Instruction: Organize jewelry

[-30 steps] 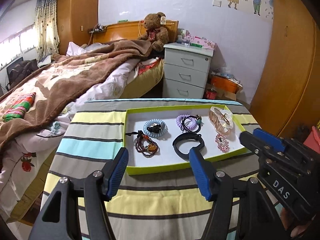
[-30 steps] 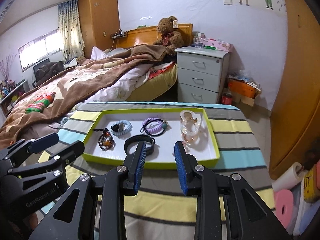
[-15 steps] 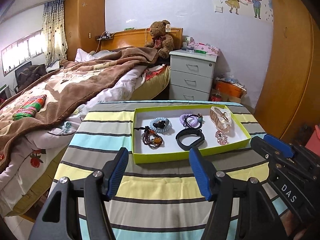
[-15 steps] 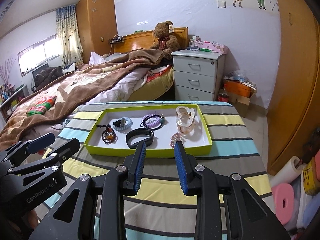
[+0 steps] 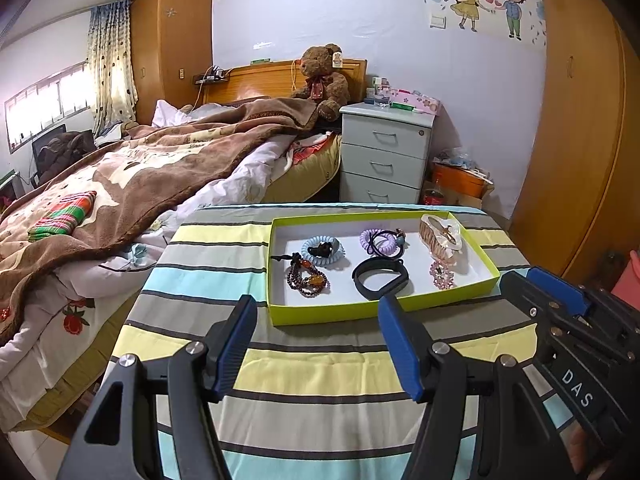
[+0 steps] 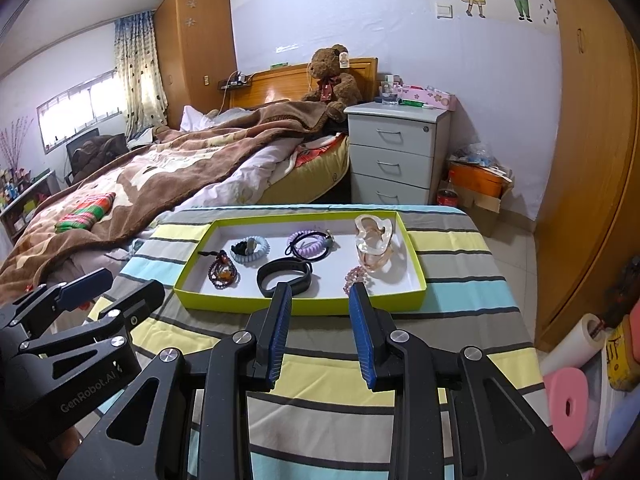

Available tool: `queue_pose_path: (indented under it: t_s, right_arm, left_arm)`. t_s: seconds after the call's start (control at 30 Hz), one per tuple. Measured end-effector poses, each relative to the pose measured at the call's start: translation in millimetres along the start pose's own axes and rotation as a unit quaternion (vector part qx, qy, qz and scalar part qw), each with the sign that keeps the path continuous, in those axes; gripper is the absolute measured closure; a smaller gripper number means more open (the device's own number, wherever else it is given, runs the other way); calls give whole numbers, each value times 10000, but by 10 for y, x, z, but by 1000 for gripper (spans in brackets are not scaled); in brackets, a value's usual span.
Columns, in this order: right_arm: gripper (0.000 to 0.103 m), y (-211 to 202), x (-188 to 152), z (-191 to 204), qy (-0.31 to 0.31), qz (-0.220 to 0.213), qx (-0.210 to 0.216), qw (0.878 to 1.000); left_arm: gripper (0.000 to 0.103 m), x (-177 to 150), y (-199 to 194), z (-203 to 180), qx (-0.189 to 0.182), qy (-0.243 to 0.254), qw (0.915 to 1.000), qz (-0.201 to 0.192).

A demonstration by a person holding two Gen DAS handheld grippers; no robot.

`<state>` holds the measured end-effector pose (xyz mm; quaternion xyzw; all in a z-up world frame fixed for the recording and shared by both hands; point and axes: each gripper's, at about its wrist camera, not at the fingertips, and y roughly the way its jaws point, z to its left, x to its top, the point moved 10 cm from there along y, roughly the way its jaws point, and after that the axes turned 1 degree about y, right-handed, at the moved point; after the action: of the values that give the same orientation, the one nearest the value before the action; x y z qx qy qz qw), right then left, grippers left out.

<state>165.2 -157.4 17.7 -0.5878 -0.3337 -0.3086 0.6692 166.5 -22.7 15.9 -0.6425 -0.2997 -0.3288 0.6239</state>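
A green-rimmed white tray [image 5: 276, 280] [image 6: 192, 276] sits on the striped table. In it lie a dark bead bracelet [image 5: 306, 278] [image 6: 223, 273], a blue coil hair tie [image 5: 322, 251] [image 6: 250, 249], a purple coil tie [image 5: 382, 241] [image 6: 308, 242], a black band [image 5: 380, 278] [image 6: 284, 274], a pink bead bracelet [image 5: 441, 274] [image 6: 356, 276] and a clear pink hair claw [image 5: 440, 236] [image 6: 374, 242]. My left gripper [image 5: 316, 320] is open and empty, in front of the tray. My right gripper [image 6: 320, 304] is open and empty, at the tray's near edge.
The striped cloth table [image 5: 320, 380] ends at its left edge beside a bed with a brown blanket [image 5: 140, 176]. A grey drawer unit [image 5: 384, 156] stands behind the table, and wooden wardrobe doors [image 6: 592, 160] are on the right. Foam rolls [image 6: 568, 396] lie on the floor, right.
Both grippers have drawn back from the tray and risen, so the tray looks smaller and farther. The right gripper's jaws have opened a little wider. Tray contents are unmoved.
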Motion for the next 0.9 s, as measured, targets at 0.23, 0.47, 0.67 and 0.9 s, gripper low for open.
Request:
queue_pose_path:
  t_s: [0.23,0.47,0.67,0.9]
  right_arm:
    - [72,-7,-4,20,-6,4,-2,10000]
    - [72,-13,-7,29,-1,3,6,10000]
    - [72,-29,-14,58,-5,13,9,10000]
    - [72,-31,-15,60,-2,10,3,10000]
  left_arm:
    - [38,-22,-9,-3,-47,-11,10000,56]
    - [38,-31,-8,-15,-62,-25,9999,78]
    - [38,-32,-10,-2,-63,-40,10000,66]
    - [38,-34,-6,0,-82,-32,9999,66]
